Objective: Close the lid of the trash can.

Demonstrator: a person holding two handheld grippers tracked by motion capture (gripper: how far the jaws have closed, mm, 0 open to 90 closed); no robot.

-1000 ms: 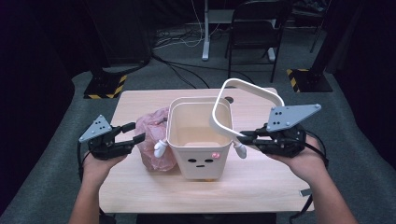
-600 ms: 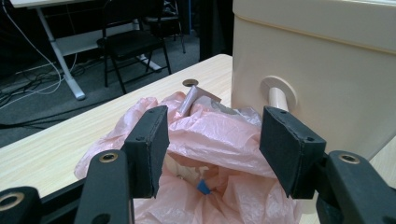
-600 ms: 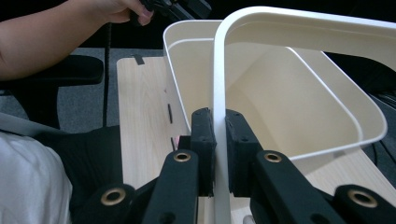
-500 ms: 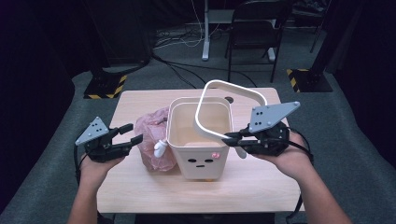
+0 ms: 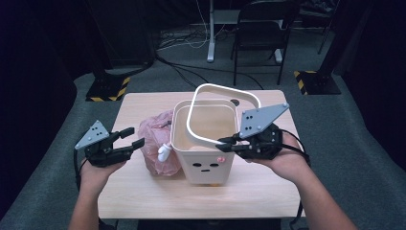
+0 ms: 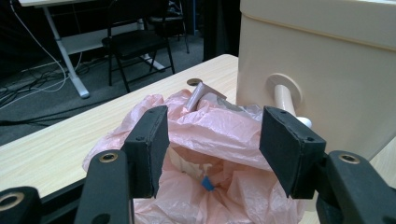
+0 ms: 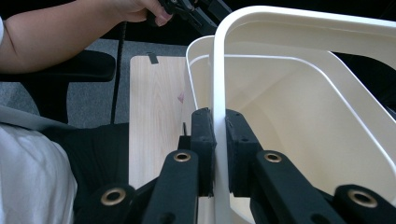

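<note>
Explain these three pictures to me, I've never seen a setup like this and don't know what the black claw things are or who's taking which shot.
A person sits at a wooden table holding a hand-operated two-jaw gripper in each hand. The wide shot comes from a fixed camera above, looking forward and down. The other two come from cameras riding on the grippers, looking along their own black jaws.

On the table stands a cream bin with a small face on its front, and beside it lies a crumpled pink plastic bag.

The right gripper is shut on the white ring frame, holding it tilted over the bin's opening. The left gripper is open, with its jaws on either side of the bag's top and not pressing on it.
</note>
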